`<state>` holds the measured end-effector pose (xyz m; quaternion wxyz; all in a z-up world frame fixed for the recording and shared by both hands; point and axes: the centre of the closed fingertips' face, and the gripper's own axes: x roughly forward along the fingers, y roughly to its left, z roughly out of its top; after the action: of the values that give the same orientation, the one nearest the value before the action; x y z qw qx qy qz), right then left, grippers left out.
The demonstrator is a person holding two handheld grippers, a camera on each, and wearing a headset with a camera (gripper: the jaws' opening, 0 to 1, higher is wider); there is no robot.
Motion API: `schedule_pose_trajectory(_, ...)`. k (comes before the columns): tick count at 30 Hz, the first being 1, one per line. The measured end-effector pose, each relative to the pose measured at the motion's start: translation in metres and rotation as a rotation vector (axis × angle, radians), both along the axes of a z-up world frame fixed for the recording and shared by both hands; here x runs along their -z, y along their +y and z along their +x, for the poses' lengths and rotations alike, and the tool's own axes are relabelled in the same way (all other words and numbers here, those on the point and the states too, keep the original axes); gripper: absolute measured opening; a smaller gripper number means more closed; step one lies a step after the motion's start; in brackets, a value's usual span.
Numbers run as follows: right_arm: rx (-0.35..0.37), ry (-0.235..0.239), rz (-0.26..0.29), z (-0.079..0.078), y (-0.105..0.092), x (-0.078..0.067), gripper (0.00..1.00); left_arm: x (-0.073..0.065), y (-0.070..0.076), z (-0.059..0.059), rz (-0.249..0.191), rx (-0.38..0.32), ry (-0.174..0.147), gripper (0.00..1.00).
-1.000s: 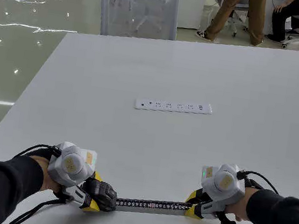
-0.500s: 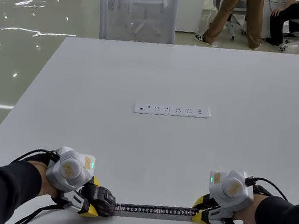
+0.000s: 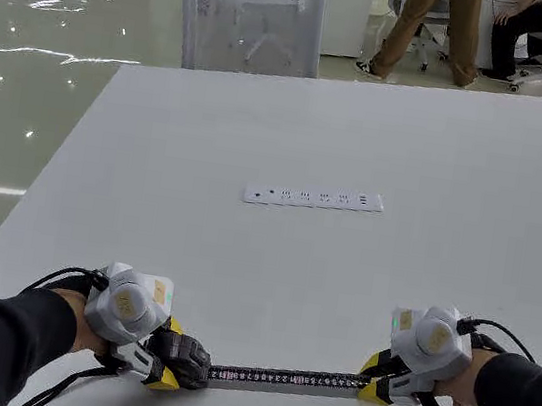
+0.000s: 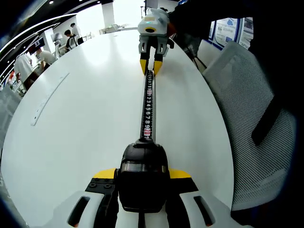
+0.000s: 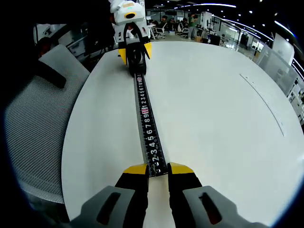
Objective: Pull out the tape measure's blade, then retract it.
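Note:
A black tape measure case (image 3: 186, 358) lies on the white table near its front edge, with my left gripper (image 3: 168, 362) shut on it. In the left gripper view the case (image 4: 143, 173) sits between the yellow-tipped jaws. The numbered blade (image 3: 287, 377) runs out flat along the table to the right. My right gripper (image 3: 374, 382) is shut on the blade's end. The right gripper view has the blade (image 5: 147, 126) stretching from its jaws (image 5: 156, 171) to the far case (image 5: 136, 54). The left gripper view has the blade (image 4: 148, 107) reaching the right gripper (image 4: 149, 66).
A white power strip (image 3: 314, 198) lies in the middle of the table (image 3: 264, 111). A grey mesh chair (image 3: 251, 21) stands beyond the far edge, and people sit and stand at the back right. Cables trail from both grippers.
My right gripper has moved to the right with the blade's end, so more blade lies drawn out. The left gripper and case stay in place.

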<state>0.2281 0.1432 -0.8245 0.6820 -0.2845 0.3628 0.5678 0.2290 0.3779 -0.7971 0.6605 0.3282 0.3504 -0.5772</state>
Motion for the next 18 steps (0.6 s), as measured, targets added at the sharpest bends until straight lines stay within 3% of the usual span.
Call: schedule_pose_trajectory(18,0.016,0.016,-0.010,0.002,-0.013,0.000,0.11,-0.001,0.000,0.000,-0.015,-0.008,-0.004,0.34)
